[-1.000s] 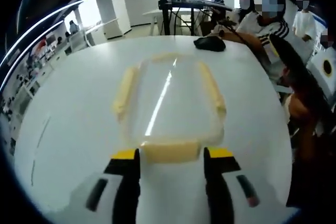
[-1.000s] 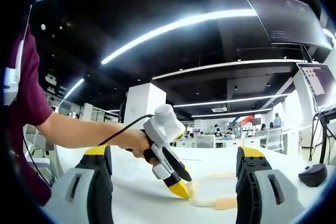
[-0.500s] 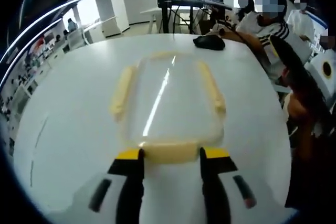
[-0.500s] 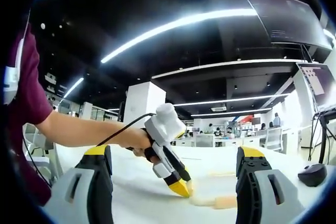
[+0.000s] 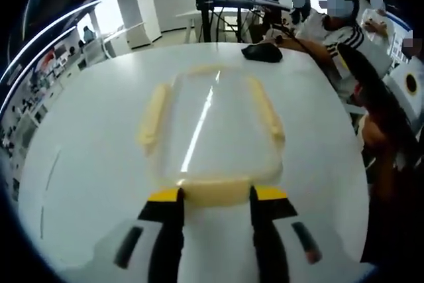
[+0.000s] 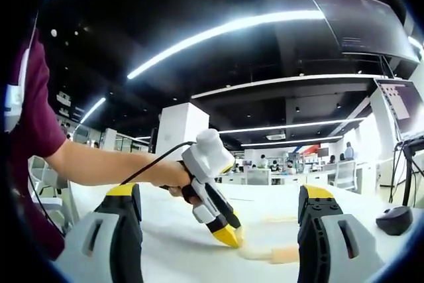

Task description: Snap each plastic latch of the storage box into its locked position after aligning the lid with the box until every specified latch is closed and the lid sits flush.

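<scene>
Clear storage box (image 5: 211,127) with lid on sits mid tabletop (image 5: 86,177), pale yellow latches on its four sides. Left gripper (image 5: 213,198) at the near short end, yellow tips on either side of the near latch (image 5: 213,191), jaws closed in against its ends, touching it as far as can be told. Side latches (image 5: 151,118) lie along the long edges. Right gripper (image 6: 218,220) held low near the tabletop, jaws wide apart, nothing between them; in its view the left gripper's tip meets the box latch. Black mouse (image 5: 261,52) past the far end. Seated person (image 5: 338,44) at the right edge.
</scene>
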`<state>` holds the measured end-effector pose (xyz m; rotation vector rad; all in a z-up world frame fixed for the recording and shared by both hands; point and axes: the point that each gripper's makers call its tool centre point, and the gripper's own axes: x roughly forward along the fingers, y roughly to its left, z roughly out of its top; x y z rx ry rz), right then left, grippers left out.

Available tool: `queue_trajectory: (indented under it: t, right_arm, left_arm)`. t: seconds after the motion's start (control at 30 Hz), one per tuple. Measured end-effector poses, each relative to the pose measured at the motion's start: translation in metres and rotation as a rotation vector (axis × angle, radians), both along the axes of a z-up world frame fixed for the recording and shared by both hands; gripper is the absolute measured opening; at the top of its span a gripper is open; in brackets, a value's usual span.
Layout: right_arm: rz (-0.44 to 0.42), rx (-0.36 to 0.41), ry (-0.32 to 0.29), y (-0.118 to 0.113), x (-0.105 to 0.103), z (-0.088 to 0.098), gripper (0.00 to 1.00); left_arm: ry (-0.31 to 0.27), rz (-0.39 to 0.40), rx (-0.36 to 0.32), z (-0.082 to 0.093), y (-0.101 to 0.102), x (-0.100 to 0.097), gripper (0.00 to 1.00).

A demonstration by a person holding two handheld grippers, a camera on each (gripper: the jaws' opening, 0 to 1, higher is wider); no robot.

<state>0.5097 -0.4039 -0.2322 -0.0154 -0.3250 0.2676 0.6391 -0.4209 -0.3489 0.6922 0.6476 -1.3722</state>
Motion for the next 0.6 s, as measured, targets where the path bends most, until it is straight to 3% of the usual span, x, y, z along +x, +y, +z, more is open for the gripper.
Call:
queue_trajectory:
  t: [0.6]
  right_arm:
    - [0.002,0.001,0.003,-0.0003,-0.0006,-0.0006,1.0]
  left_arm:
    - [-0.009,-0.015,0.062,0.0022,0.0096,-0.0068,0.38]
